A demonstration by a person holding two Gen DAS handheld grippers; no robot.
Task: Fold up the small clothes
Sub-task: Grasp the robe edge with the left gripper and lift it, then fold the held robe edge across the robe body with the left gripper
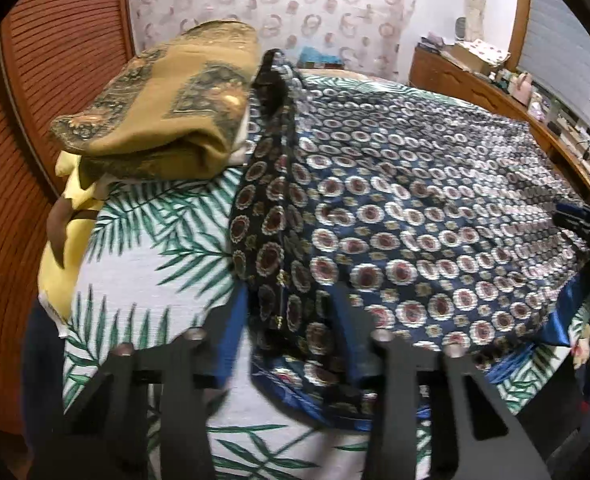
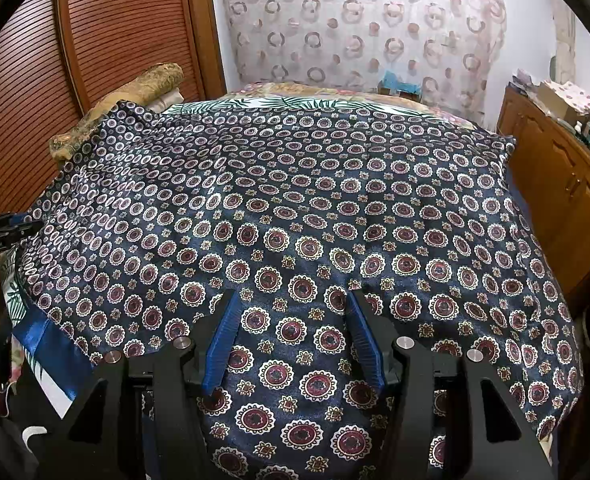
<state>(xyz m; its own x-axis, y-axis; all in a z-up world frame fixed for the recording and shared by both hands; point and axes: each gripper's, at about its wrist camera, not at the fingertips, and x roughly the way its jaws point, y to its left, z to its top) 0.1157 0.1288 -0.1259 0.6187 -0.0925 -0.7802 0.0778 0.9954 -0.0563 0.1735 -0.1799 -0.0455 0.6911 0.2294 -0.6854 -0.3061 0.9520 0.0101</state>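
We're barely getting going: the patterned cloth (image 2: 315, 208) is lying mostly flat across the bed (image 1: 143, 248), unfolded. Left tongs (image 1: 291, 316) are pinching its near-left edge, right tongs (image 2: 293, 320) hovering half-open above it.

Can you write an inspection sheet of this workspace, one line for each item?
Surface: bed with white palm-leaf printed sheet.
Job's things: dark blue satin cloth with red-and-white medallion print, spread flat over the bed, one edge bunched at its left side.
Clutter: folded mustard-brown patterned cloth on a pale yellow cloth, beside the blue cloth.
Grippers: left tool has fabric between its blue pads, contact unclear; right tool open over the cloth.
Cables: nothing seen.
Surroundings: wooden slatted door, curtain with ring print, wooden sideboard carrying small items.
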